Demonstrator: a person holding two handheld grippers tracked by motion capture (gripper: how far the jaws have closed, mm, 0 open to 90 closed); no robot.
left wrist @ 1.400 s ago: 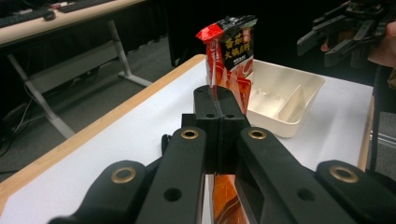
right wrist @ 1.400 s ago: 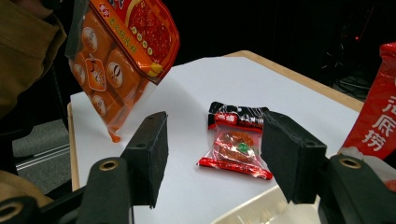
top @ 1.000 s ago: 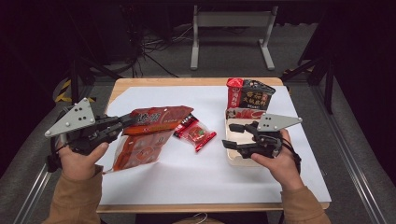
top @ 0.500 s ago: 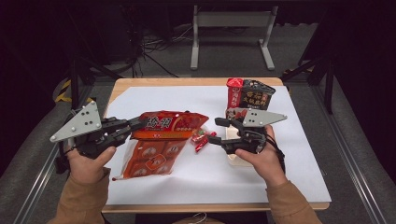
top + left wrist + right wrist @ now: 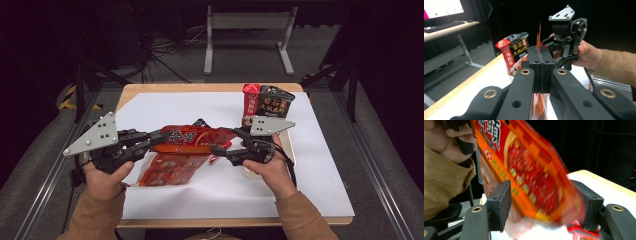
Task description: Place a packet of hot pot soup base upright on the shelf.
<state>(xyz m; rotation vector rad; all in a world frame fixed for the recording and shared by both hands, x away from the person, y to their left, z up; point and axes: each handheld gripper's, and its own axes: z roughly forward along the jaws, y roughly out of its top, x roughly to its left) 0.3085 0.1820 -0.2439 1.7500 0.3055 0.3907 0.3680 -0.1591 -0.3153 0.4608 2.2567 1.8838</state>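
**Red snack bag held at one end, second grip about to close**

The left gripper [image 5: 541,72] has its jaws clamped tight on the edge of the red snack bag [image 5: 192,140], the foil standing up thin between the two pads in the left gripper view. The right gripper [image 5: 222,145] has its jaws spread wide around the bag's other end; in the right gripper view the bag passes slantwise between the pads without either one pressing on it. They have just been narrowing a little with the bag between them.

The bag hangs lifted above the white sheet on the bench [image 5: 310,150], stretched between the two hands, its lower part drooping toward the paper.

To do this well, I would centre the bag's edge between the right pads before closing, since it now lies at an angle and could be caught crooked. Keeping the left grip steady and level should stop the foil twisting. Behind the right hand stand a dark noodle packet [image 5: 270,102] and a shallow tray [image 5: 289,150], worth keeping clear of.
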